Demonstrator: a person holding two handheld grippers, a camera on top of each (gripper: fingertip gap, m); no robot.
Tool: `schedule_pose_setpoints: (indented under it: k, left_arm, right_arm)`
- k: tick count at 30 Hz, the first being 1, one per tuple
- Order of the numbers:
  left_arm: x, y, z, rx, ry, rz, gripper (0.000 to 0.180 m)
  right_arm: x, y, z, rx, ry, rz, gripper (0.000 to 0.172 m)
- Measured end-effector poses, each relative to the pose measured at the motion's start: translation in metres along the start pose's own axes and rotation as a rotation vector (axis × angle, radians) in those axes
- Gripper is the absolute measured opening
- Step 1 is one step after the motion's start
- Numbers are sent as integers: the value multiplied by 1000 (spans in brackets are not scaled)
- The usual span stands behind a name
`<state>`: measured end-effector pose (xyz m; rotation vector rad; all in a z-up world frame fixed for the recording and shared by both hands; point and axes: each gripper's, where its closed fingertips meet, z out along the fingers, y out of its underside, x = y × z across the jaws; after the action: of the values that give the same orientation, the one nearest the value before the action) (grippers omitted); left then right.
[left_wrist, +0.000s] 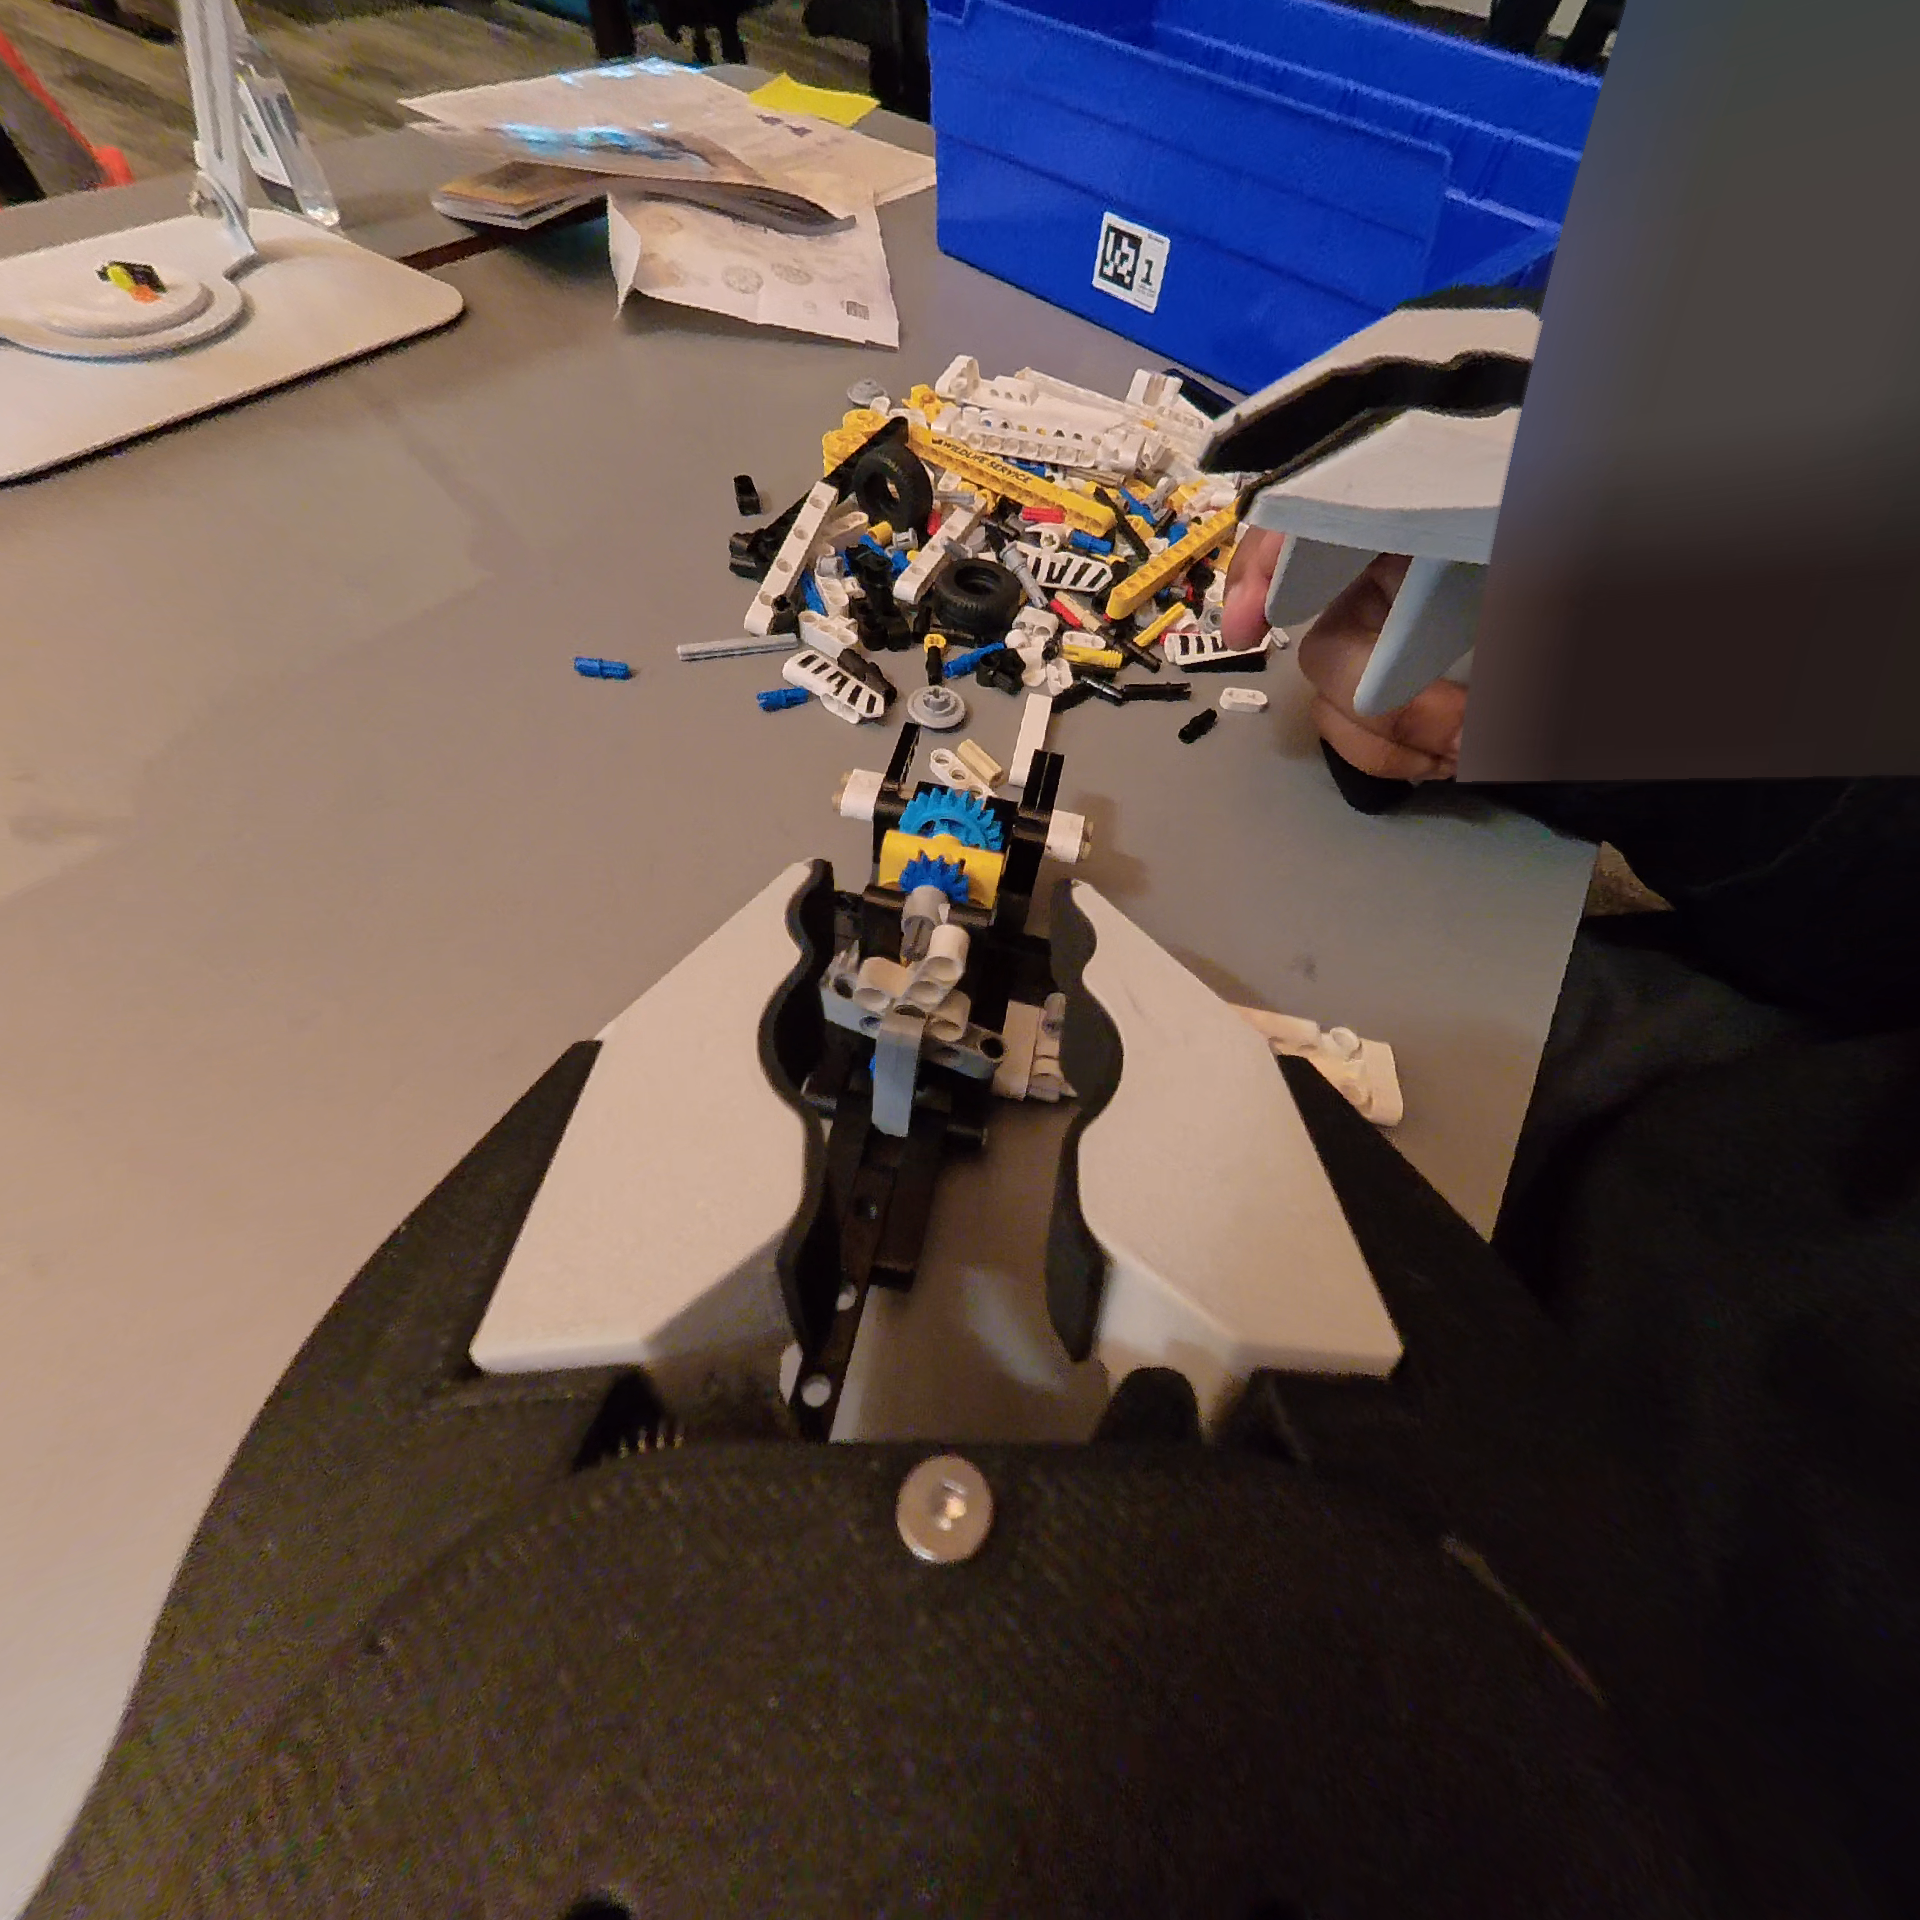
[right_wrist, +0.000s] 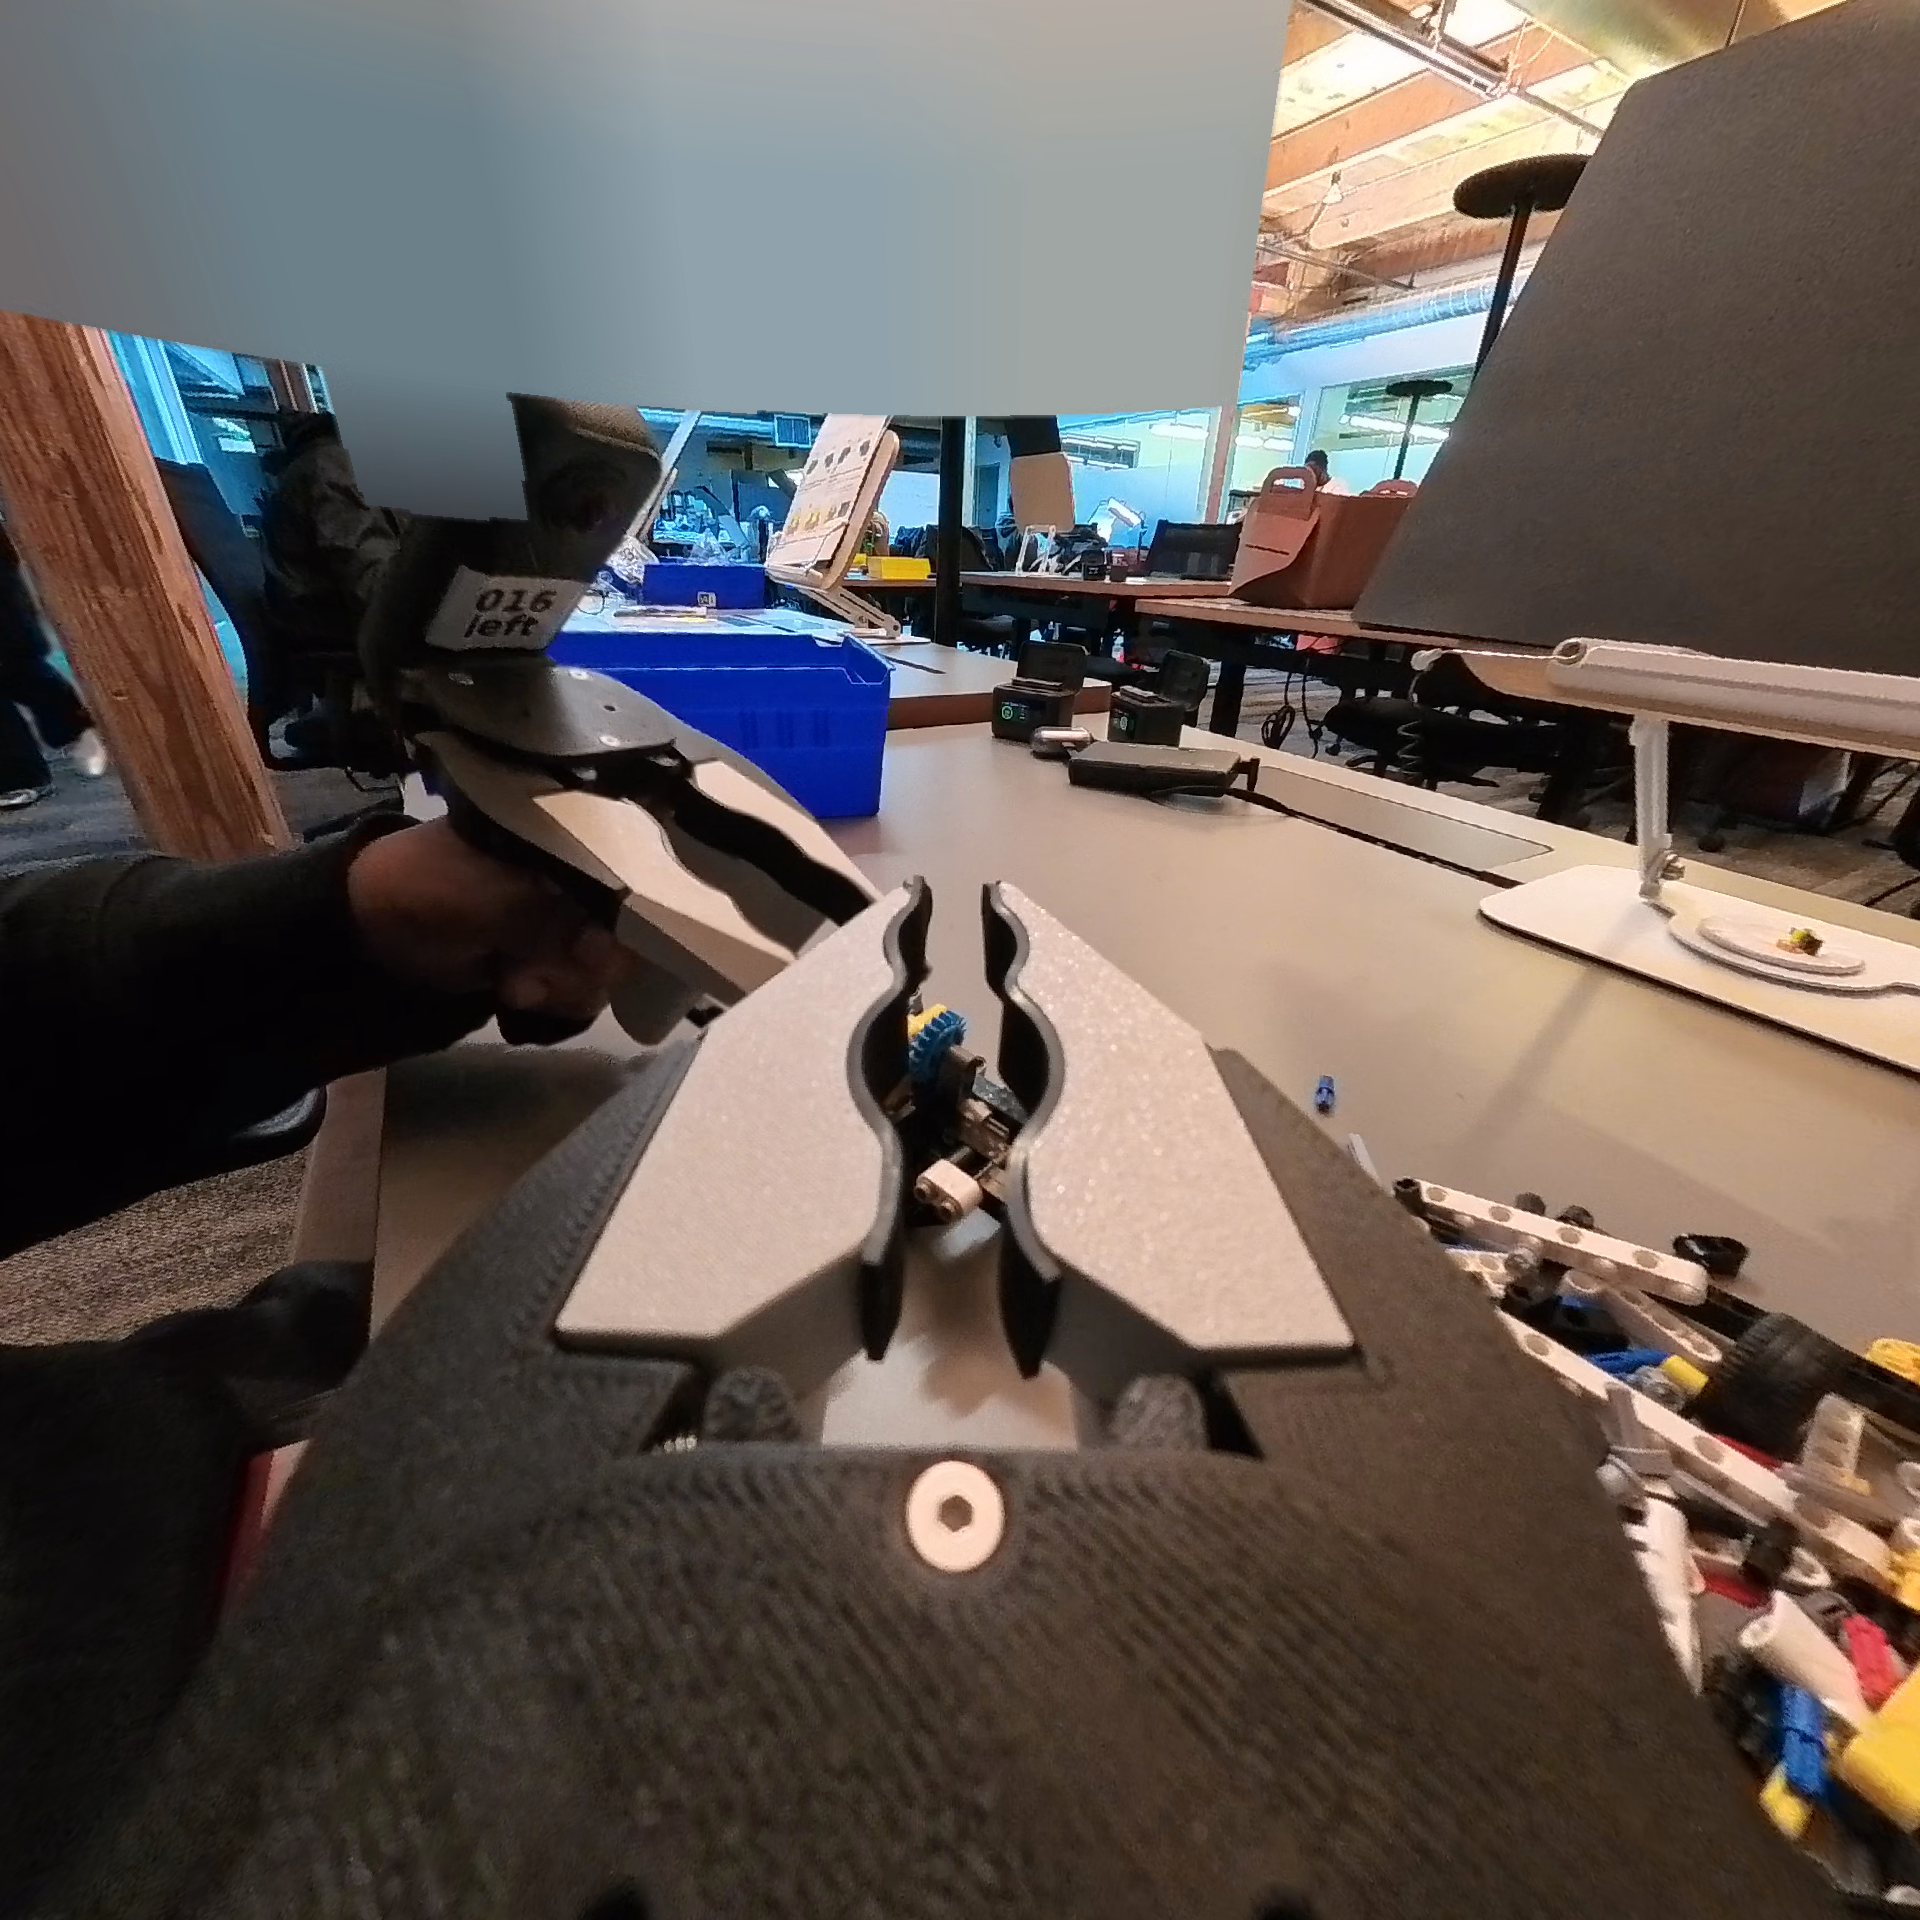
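The left gripper has two wide grey plastic fingers with wavy black rubber pads. The fingers stand apart. A small toy model made of plastic building bricks sits on the table between them. There is a gap between each pad and the model, so nothing squeezes it. The model is black, with a yellow block, two blue toothed gears and round white tubes.

The right gripper has the same grey fingers, rough and speckled. Its tips are close together with a thin gap. I cannot tell if it holds anything. Through that gap the model shows, lower down.

Past the model lies a heap of loose bricks: long yellow and white beams with holes, black rubber tyres, small blue pins. The table is smooth and grey. A shiny blue plastic bin stands behind the heap, beside crinkled paper sheets.
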<state>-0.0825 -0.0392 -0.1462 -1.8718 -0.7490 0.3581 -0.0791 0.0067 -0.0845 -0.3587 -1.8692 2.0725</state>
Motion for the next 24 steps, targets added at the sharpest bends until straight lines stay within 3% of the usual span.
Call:
schedule_pose_setpoints:
  k: [6,10,24]
  left_arm:
    - [2,3,6,-9,5,-2,37]
    - [-3,5,5,-9,-21,3,25]
    - [3,18,-22,-17,182,15,24]
  right_arm:
    - [0,0,0,1,0,-1,8]
    - [0,0,0,1,0,-1,8]
    - [1,-1,-1,8,0,1,8]
